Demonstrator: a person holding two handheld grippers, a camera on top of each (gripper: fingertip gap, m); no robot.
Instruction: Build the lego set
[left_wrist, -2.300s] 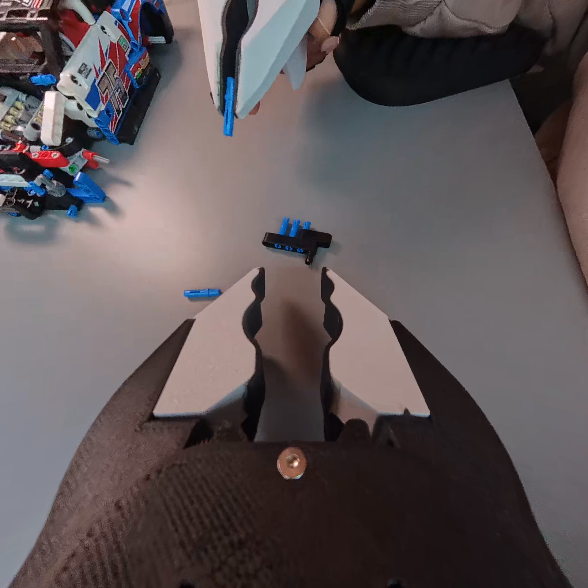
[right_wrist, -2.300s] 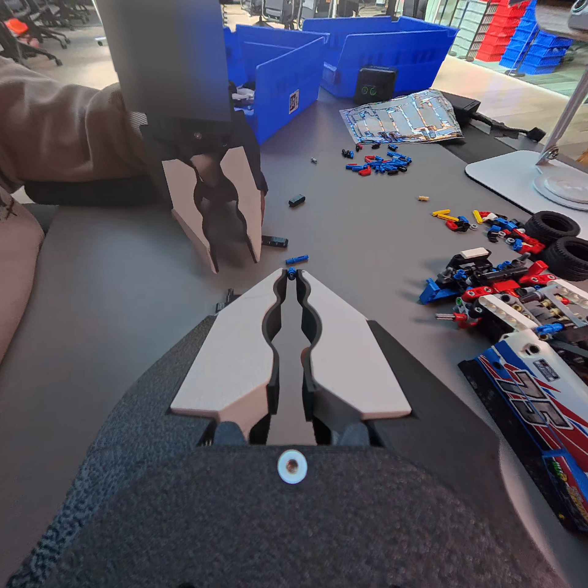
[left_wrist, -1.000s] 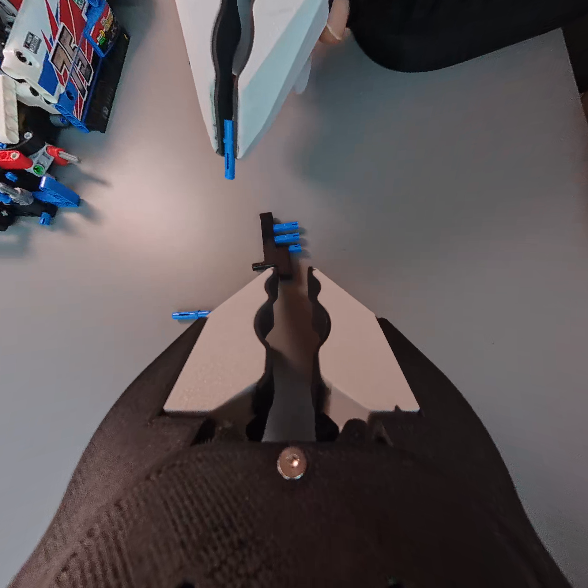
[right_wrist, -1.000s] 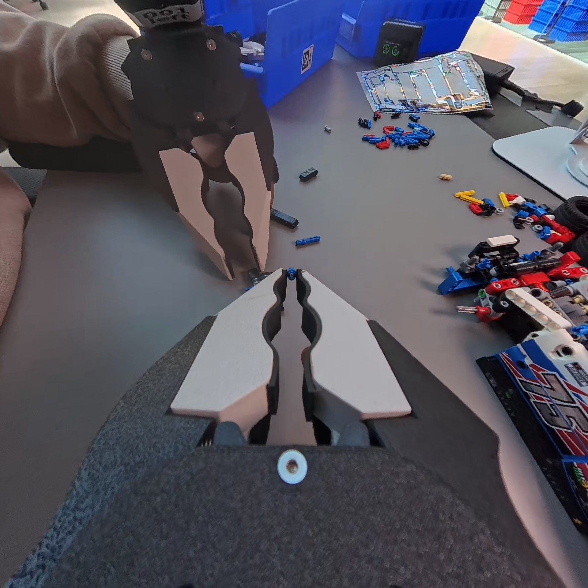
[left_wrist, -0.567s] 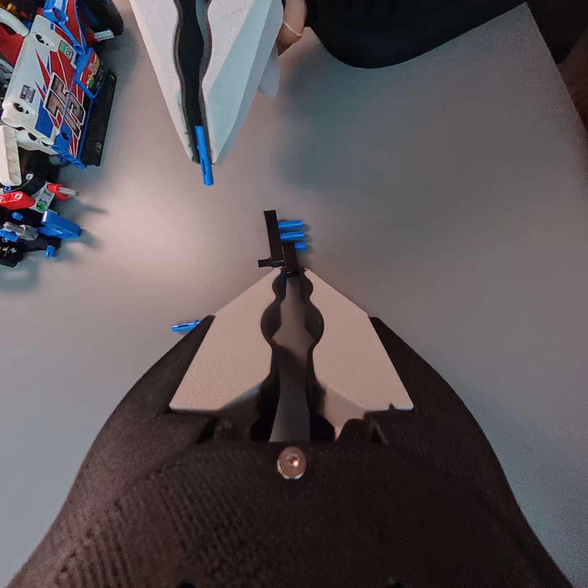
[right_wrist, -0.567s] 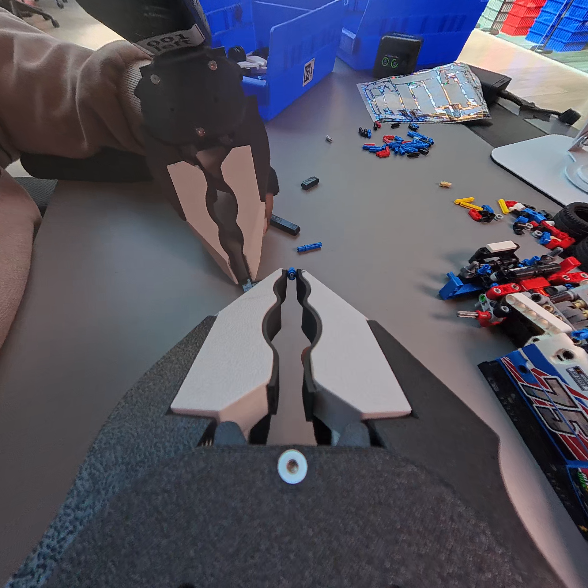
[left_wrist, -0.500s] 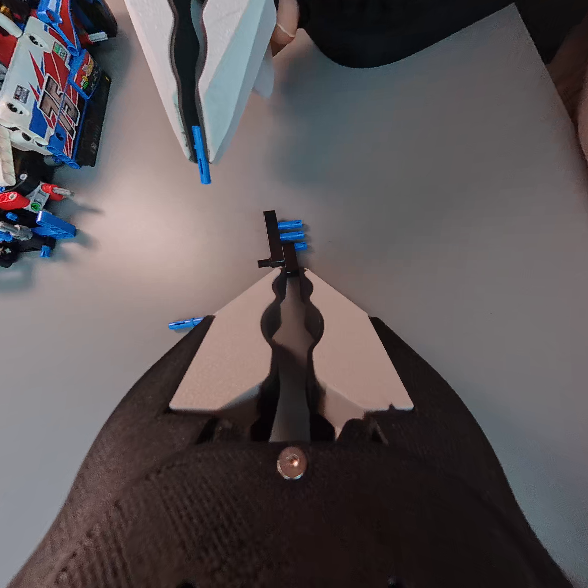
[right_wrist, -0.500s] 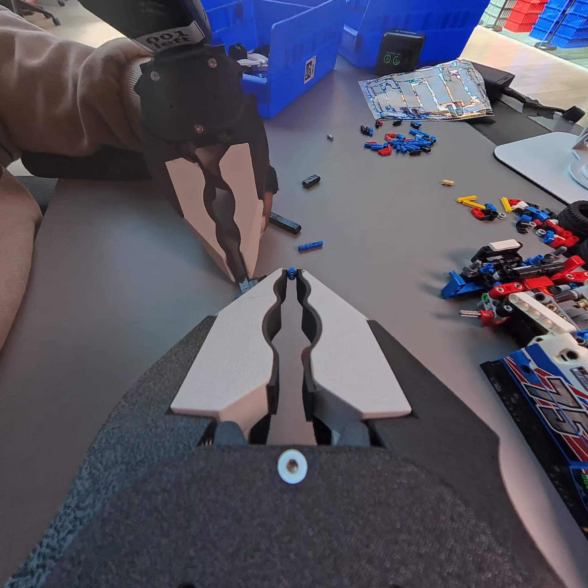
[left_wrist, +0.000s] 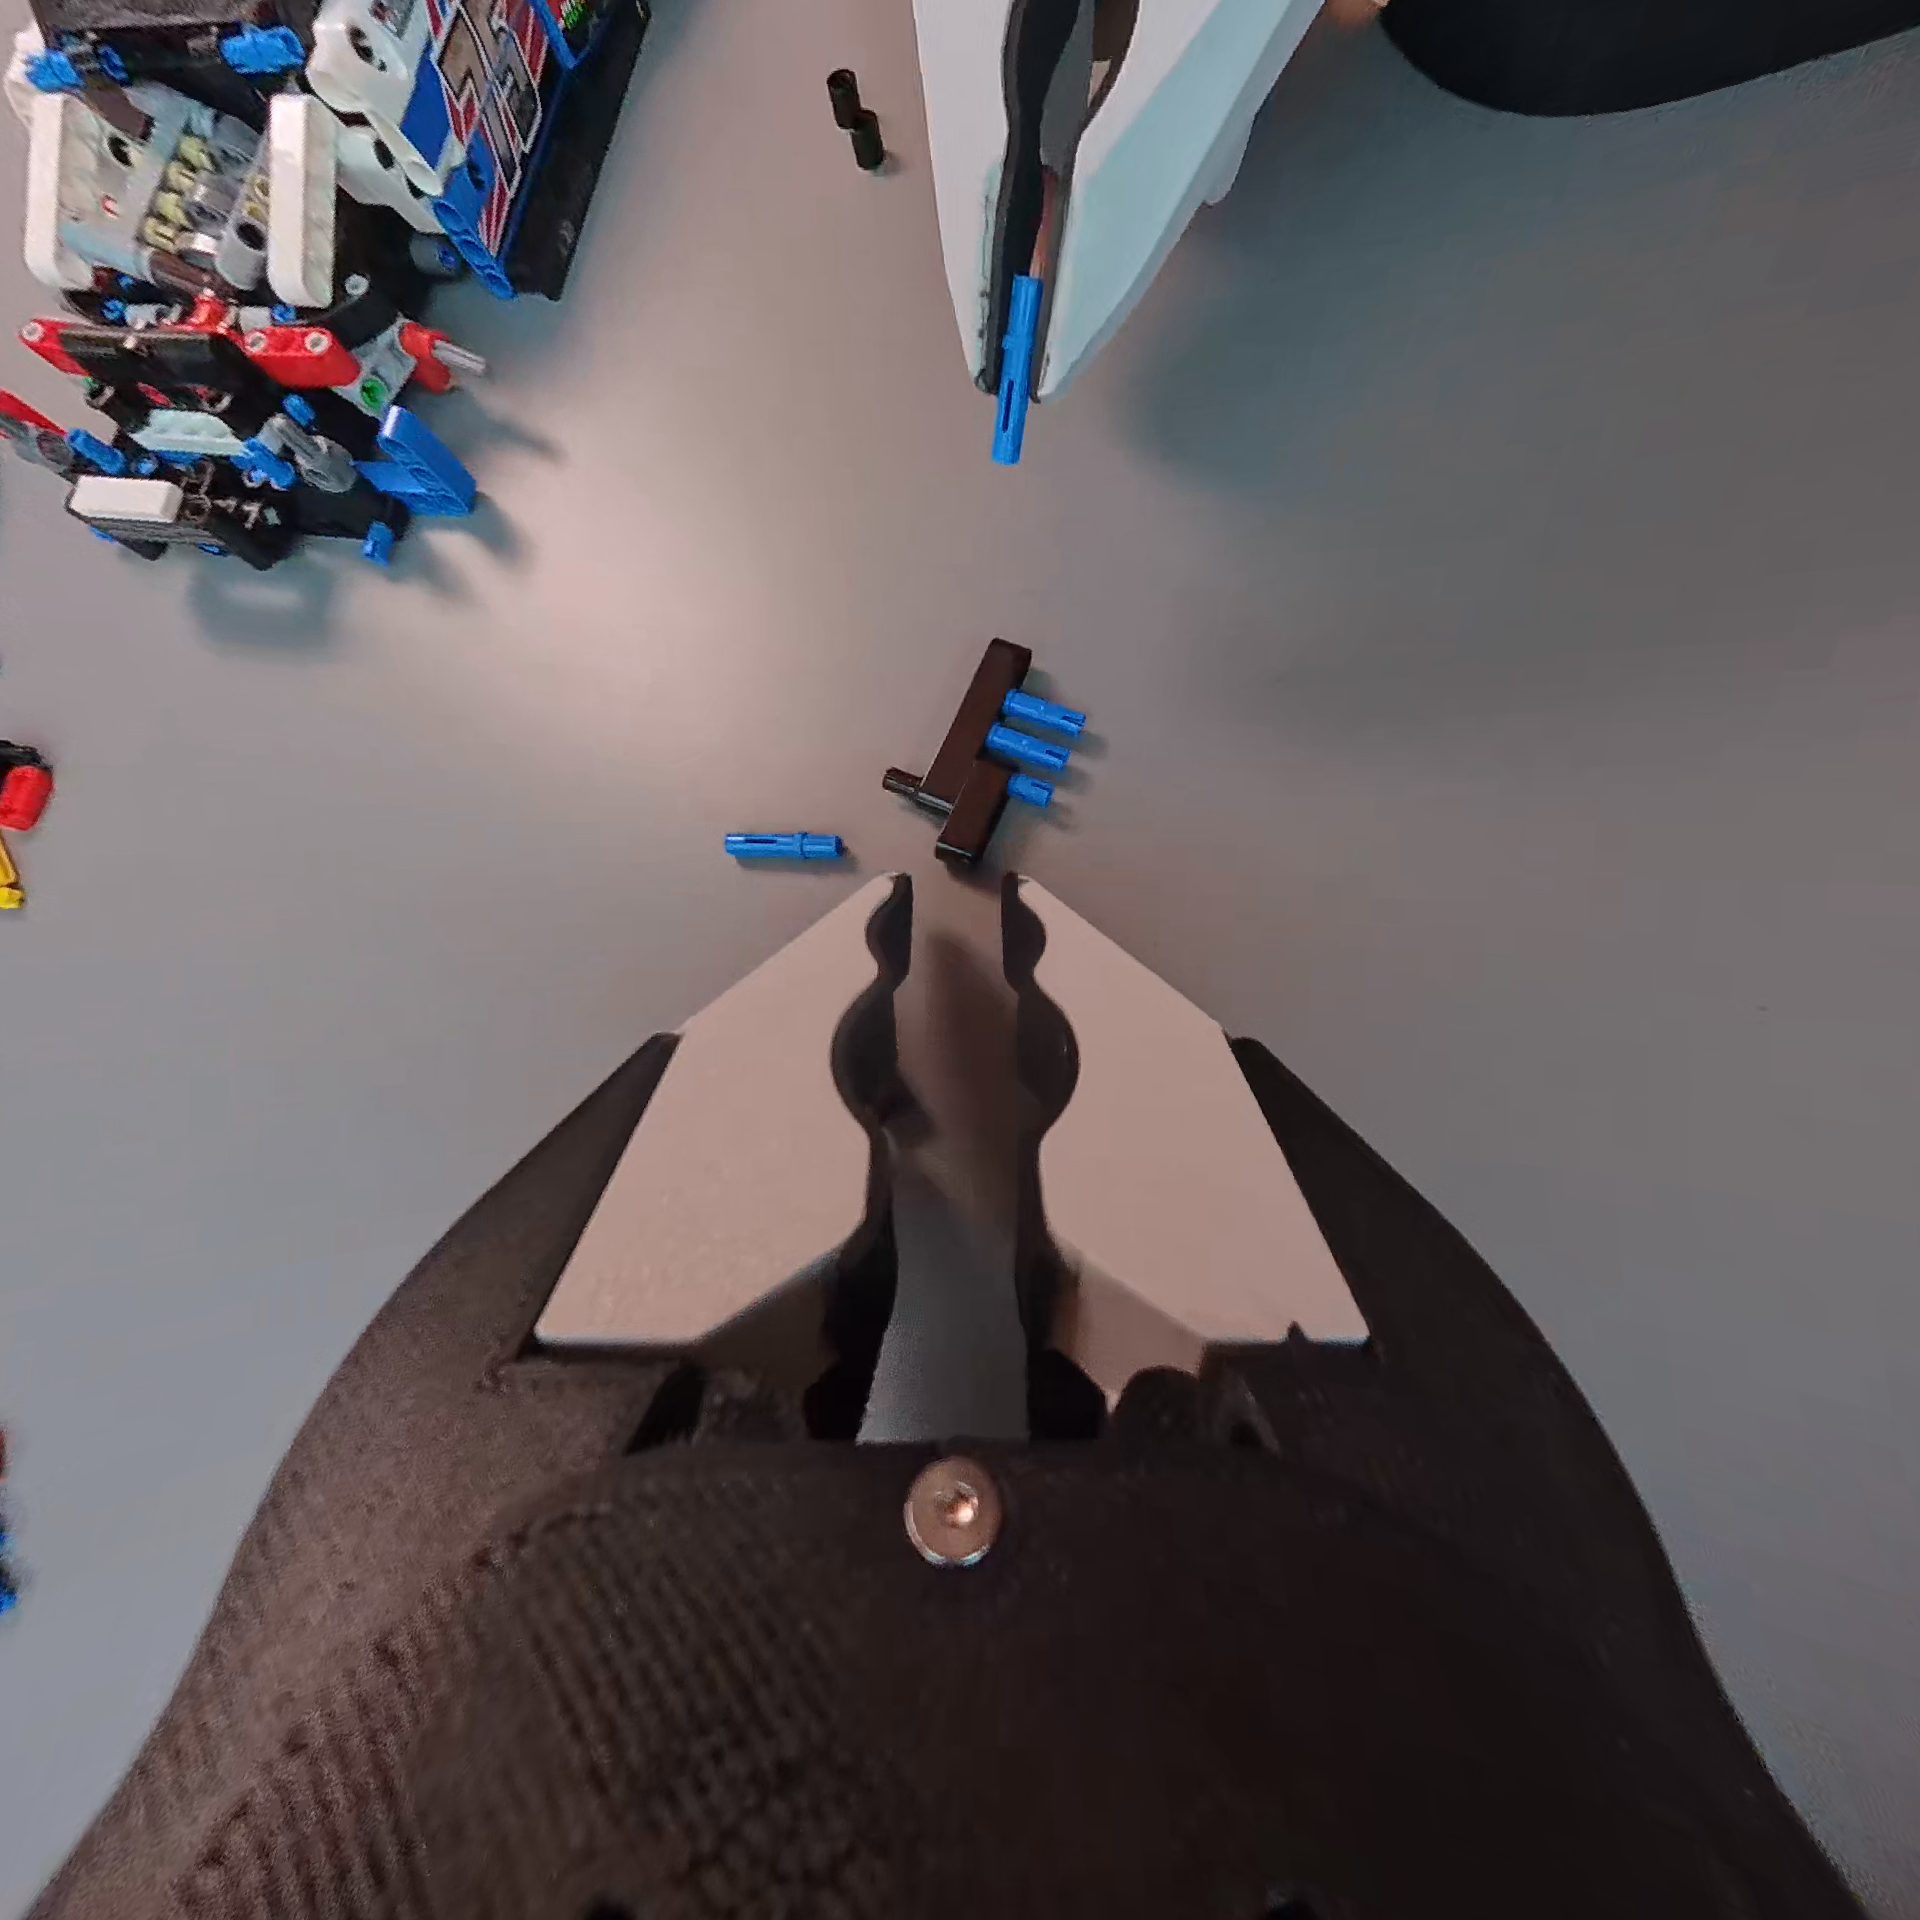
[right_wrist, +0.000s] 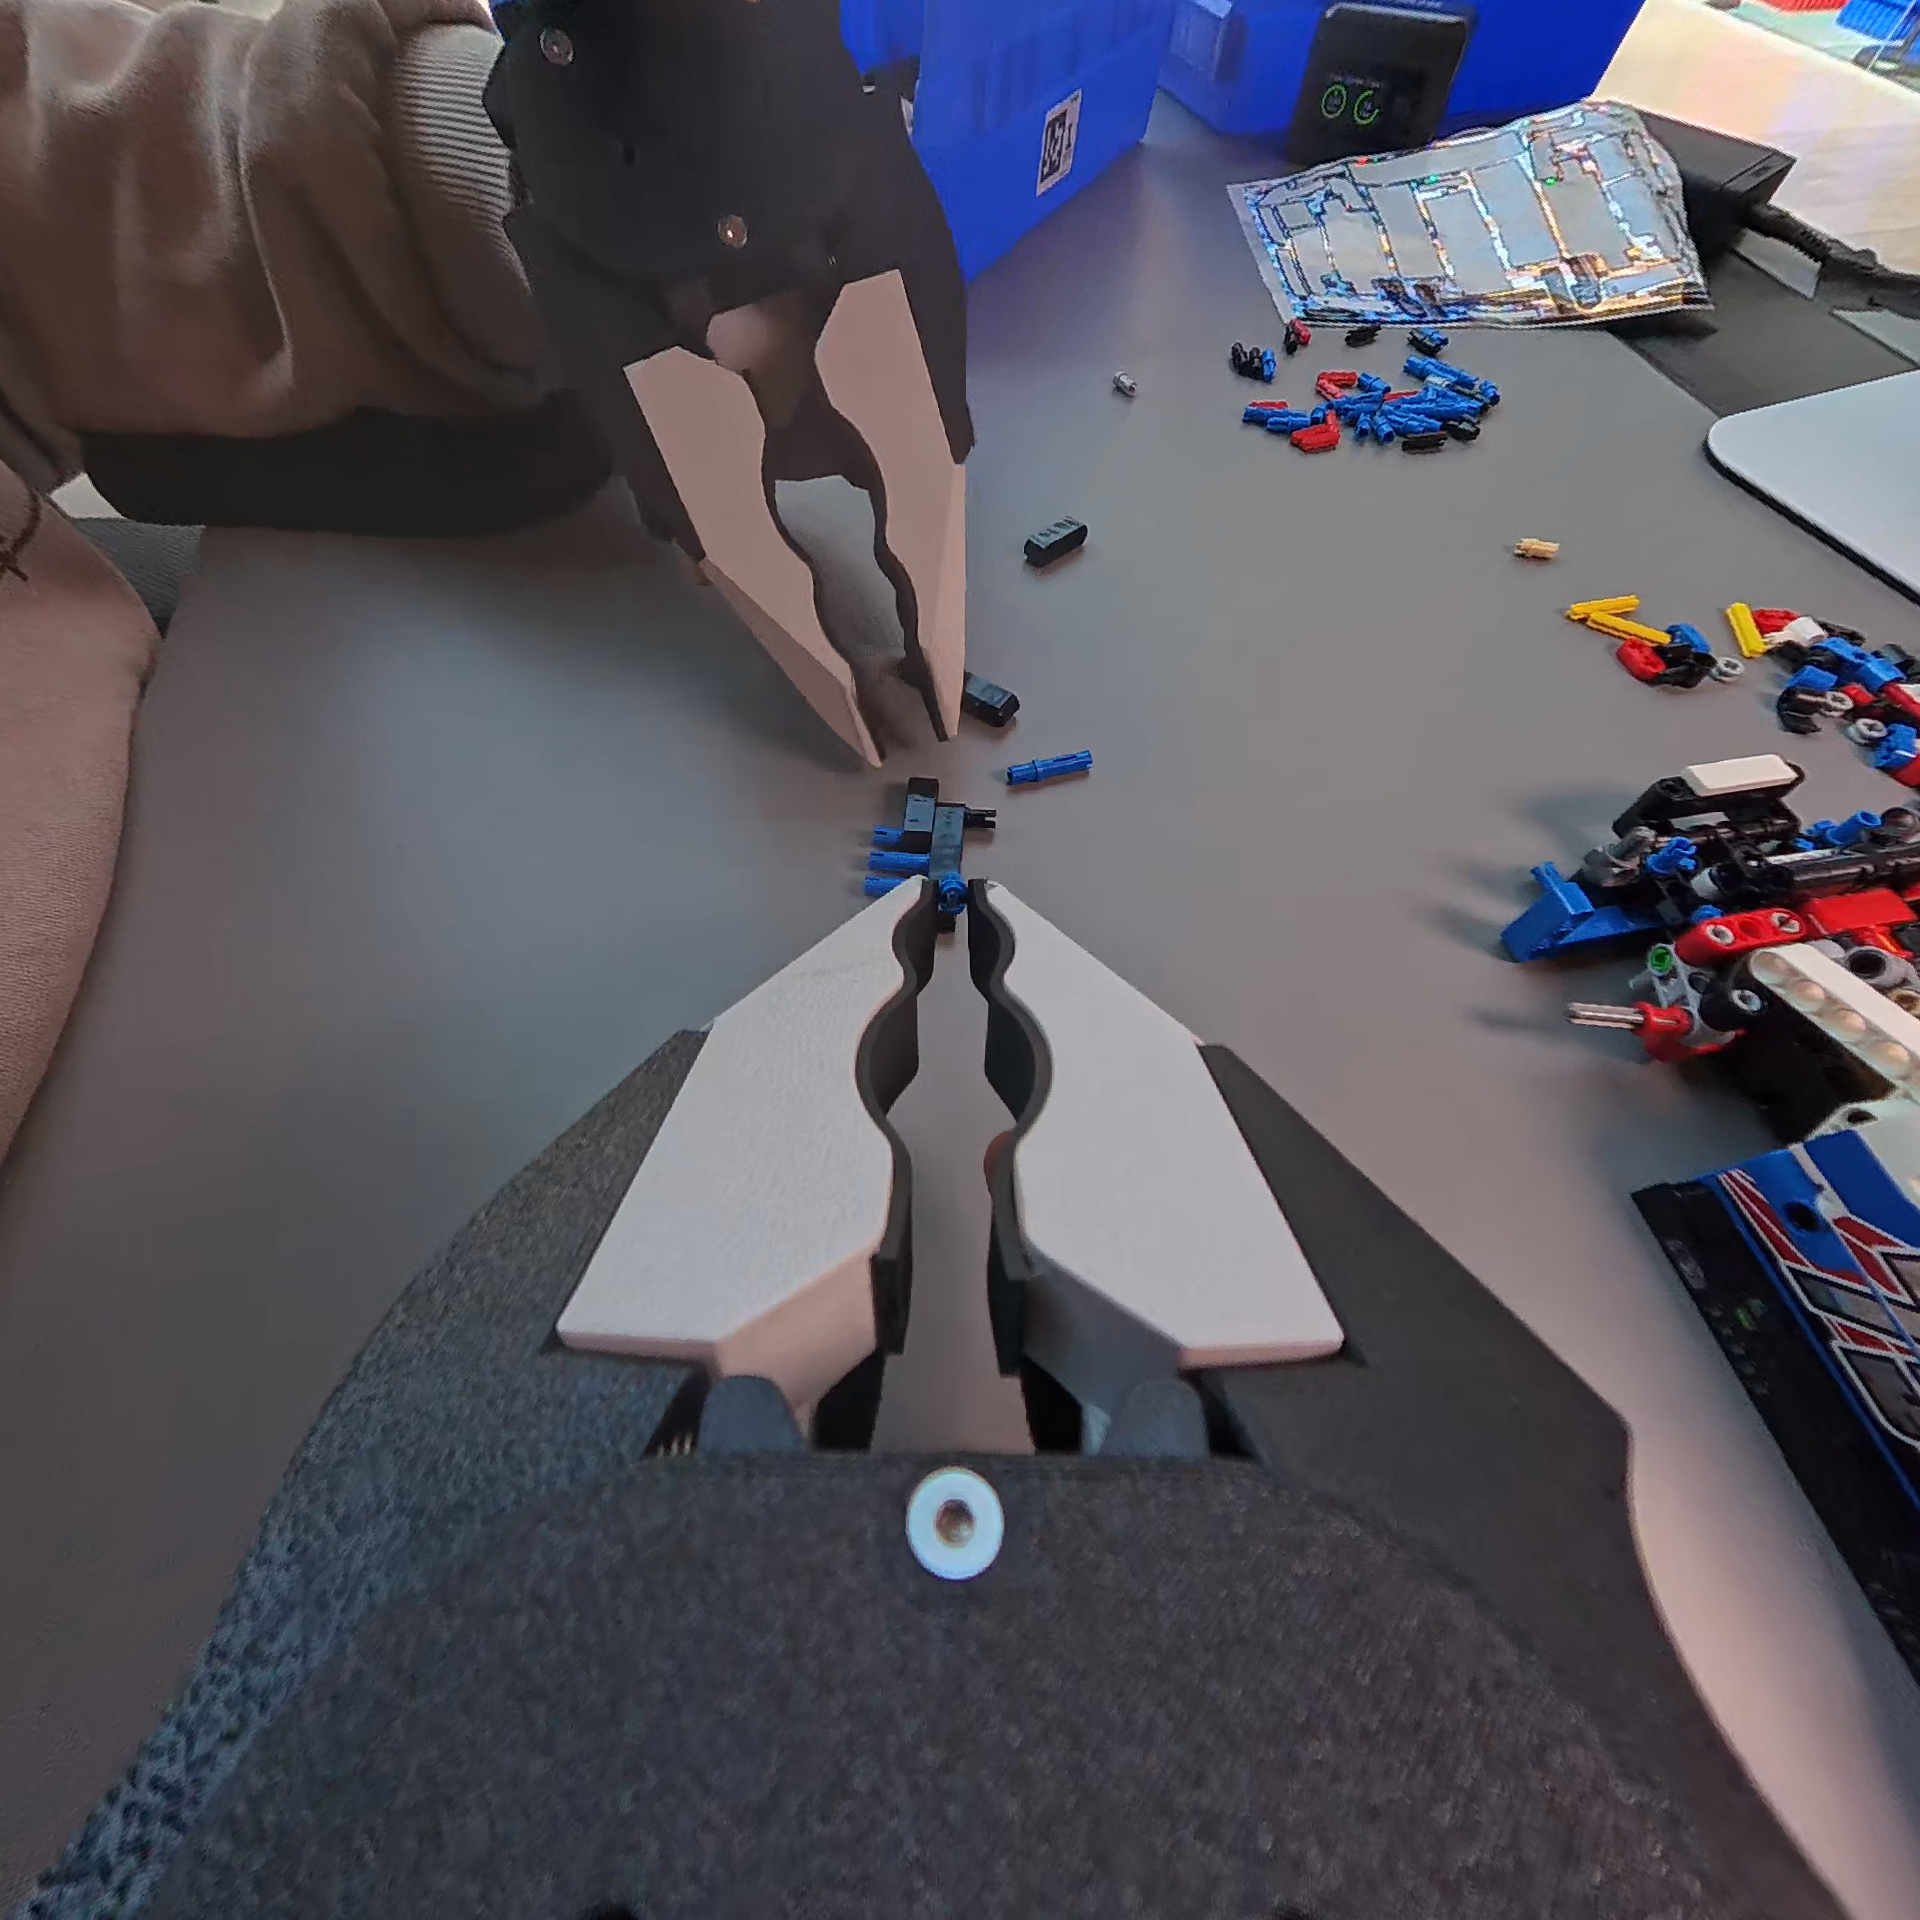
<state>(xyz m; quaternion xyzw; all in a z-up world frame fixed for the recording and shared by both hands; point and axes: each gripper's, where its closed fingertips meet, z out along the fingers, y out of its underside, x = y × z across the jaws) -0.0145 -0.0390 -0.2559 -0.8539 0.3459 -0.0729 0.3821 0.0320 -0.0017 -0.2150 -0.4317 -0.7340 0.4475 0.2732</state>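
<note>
Two grippers face each other over a matte grey table (left_wrist: 1455, 727). The left gripper (left_wrist: 954, 881) has its jaws spread with nothing between them; its tips sit just short of a black beam (left_wrist: 977, 758) that lies flat on the table and carries three blue pins on one side and a short black peg on the other. The right gripper (right_wrist: 943, 885) is pressed together on a blue pin (left_wrist: 1013, 364), which projects from between its pale, wavy-edged fingers (right_wrist: 769, 1122) toward the beam without touching it. A loose blue pin (left_wrist: 781, 846) lies just beside the left gripper's tips. A partly built lego car (left_wrist: 301, 187), white, blue and red with a printed side panel, occupies one side of the table, well apart from the beam. Farther off in the right wrist view lie a cluster of small blue, red and black parts (right_wrist: 1371, 400), a foil-printed sheet (right_wrist: 1475, 218) and blue bins (right_wrist: 1039, 125). A brown sleeve (right_wrist: 260, 229) rests along the table edge behind the left gripper. Bare table surrounds the beam on the remaining sides.
</note>
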